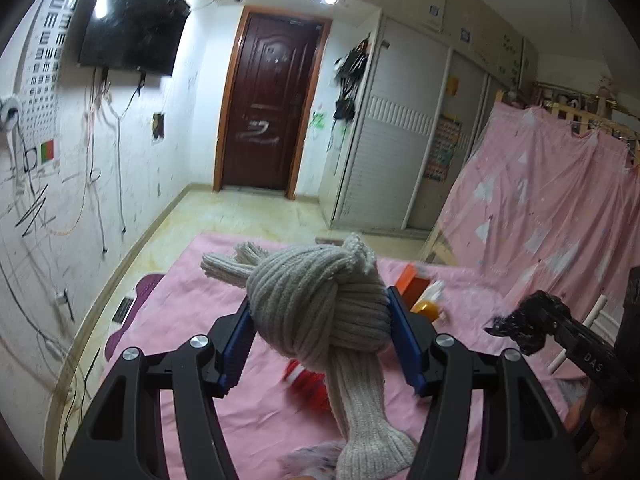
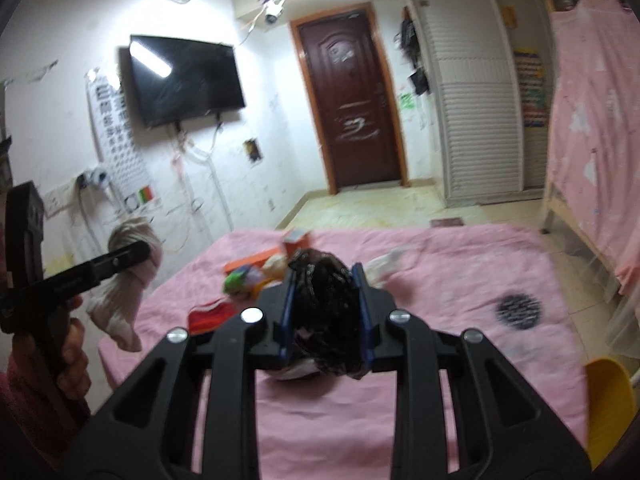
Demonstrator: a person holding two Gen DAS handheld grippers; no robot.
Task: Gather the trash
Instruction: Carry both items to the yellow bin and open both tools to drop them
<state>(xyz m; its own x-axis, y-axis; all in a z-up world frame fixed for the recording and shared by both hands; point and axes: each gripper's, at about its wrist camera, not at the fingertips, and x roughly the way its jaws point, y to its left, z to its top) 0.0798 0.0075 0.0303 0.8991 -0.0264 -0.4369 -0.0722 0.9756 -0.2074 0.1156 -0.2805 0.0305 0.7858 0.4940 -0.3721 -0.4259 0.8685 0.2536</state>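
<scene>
My left gripper (image 1: 320,308) is shut on a knotted grey knit sock (image 1: 320,312) and holds it above the pink bed (image 1: 192,280); the sock's tail hangs down. It also shows in the right wrist view (image 2: 128,276). My right gripper (image 2: 326,292) is shut on a crumpled black plastic bag (image 2: 328,312), held above the bed; it shows at the right of the left wrist view (image 1: 520,324). On the bed lie an orange box (image 2: 252,260), a red item (image 2: 210,316), a green-and-yellow wrapper (image 2: 240,282) and a white wrapper (image 2: 384,264).
A dark round patch (image 2: 518,312) marks the bedspread. A yellow bin (image 2: 608,408) stands at the bed's right side. A pink curtain (image 1: 540,208) covers a bunk frame on the right. A brown door (image 1: 268,104), a wall television (image 1: 132,20) and white wardrobes (image 2: 472,100) stand beyond.
</scene>
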